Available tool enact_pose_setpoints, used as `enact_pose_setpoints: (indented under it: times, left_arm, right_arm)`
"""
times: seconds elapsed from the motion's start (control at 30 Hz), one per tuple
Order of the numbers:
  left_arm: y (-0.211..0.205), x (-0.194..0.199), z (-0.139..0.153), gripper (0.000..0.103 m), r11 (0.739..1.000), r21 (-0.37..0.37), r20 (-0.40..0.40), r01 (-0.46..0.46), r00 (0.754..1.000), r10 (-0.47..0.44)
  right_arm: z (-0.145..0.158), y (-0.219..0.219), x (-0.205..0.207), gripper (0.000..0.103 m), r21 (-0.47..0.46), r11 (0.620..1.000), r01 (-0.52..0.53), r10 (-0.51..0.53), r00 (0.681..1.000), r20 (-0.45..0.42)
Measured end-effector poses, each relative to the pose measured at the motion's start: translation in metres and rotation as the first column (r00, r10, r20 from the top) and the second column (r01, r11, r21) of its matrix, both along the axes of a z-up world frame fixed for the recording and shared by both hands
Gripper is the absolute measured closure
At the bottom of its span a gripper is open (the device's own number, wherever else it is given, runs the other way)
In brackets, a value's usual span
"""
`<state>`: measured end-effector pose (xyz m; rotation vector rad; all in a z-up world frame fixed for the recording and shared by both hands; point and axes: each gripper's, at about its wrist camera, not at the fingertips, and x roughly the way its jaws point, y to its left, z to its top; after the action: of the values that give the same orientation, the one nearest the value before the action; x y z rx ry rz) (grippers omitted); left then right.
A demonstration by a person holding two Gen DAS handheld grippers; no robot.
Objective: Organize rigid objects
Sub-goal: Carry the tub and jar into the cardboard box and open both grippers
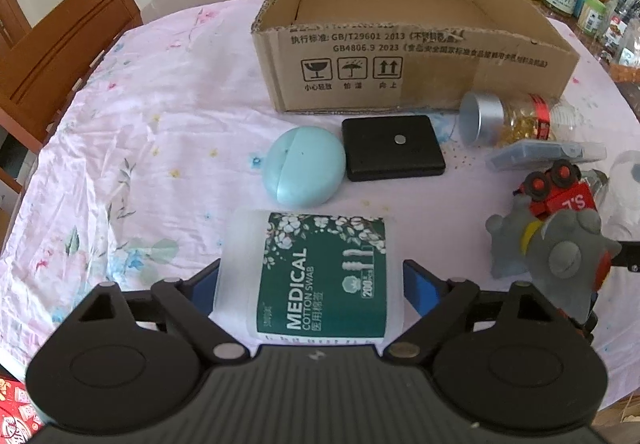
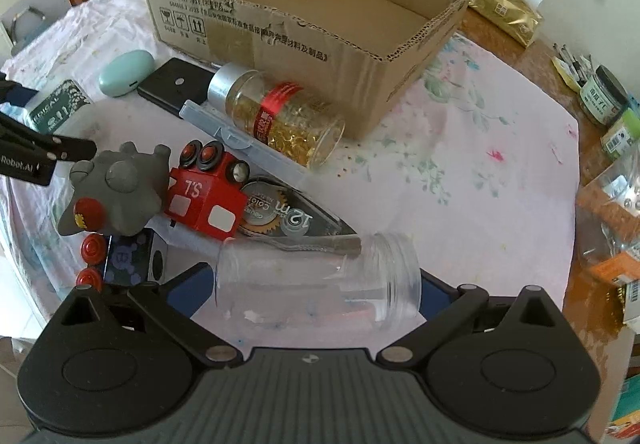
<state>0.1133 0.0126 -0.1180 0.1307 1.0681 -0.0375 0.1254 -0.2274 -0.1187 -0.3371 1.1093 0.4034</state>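
Note:
A translucent cotton swab box [image 1: 320, 276] with a green label lies on the flowered tablecloth. My left gripper [image 1: 310, 288] has its blue pads [image 1: 416, 290] against the box's two sides. In the right wrist view my right gripper [image 2: 316, 292] is shut end to end on a clear empty jar [image 2: 316, 280] lying sideways, just above a correction tape [image 2: 288, 215]. An open, empty cardboard box [image 1: 400, 75] [image 2: 280, 43] stands behind. Before it lie a teal round case [image 1: 306, 163], a black flat case [image 1: 394, 145] and a capsule bottle [image 1: 516, 115] [image 2: 280, 111].
A grey toy figure [image 2: 116, 187] and a red toy train [image 2: 208, 199] sit between the grippers, with a long clear plastic case [image 2: 240, 135] behind them. Jars and packets [image 2: 604, 95] crowd the right table edge. Wooden chairs [image 1: 68, 43] ring the table.

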Motion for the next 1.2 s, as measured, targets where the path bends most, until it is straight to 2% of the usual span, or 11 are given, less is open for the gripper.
enact_pose_setpoints:
  times: [0.1,0.27,0.5,0.67,0.9,1.07,1.2]
  left_arm:
    - [0.000,0.002,0.000,0.015,1.000,-0.002,-0.011,0.013,1.000,-0.013]
    - [0.004,0.005,0.001,0.020,0.999,-0.016,-0.025,0.039,0.999,-0.040]
    - [0.009,0.008,0.010,0.020,0.994,-0.035,-0.031,0.106,0.994,-0.107]
    - [0.012,0.012,0.033,0.020,0.983,-0.044,-0.021,0.180,0.983,-0.181]
    - [0.011,0.035,0.082,0.020,0.949,-0.039,0.060,0.314,0.948,-0.312]
    - [0.003,0.073,0.108,0.020,0.931,-0.021,0.145,0.365,0.922,-0.358]
    - [-0.005,0.113,0.115,0.020,0.923,-0.010,0.186,0.384,0.908,-0.376]
  right_arm:
    - [0.002,0.003,0.002,0.001,-0.020,1.000,0.004,-0.004,1.000,0.001]
    - [0.003,0.005,0.005,0.010,-0.061,0.998,0.019,-0.020,1.000,-0.019]
    - [0.012,0.004,0.006,0.010,-0.056,0.998,0.037,-0.039,0.999,-0.038]
    - [0.030,0.003,0.008,0.010,-0.051,0.998,0.025,-0.026,1.000,-0.012]
    - [0.071,0.008,0.022,0.010,0.019,0.999,0.044,-0.045,0.996,0.071]
    - [0.096,0.016,0.040,0.010,0.092,0.994,0.056,-0.067,0.990,0.124]
    - [0.110,0.025,0.056,0.010,0.128,0.990,0.053,-0.075,0.982,0.172]
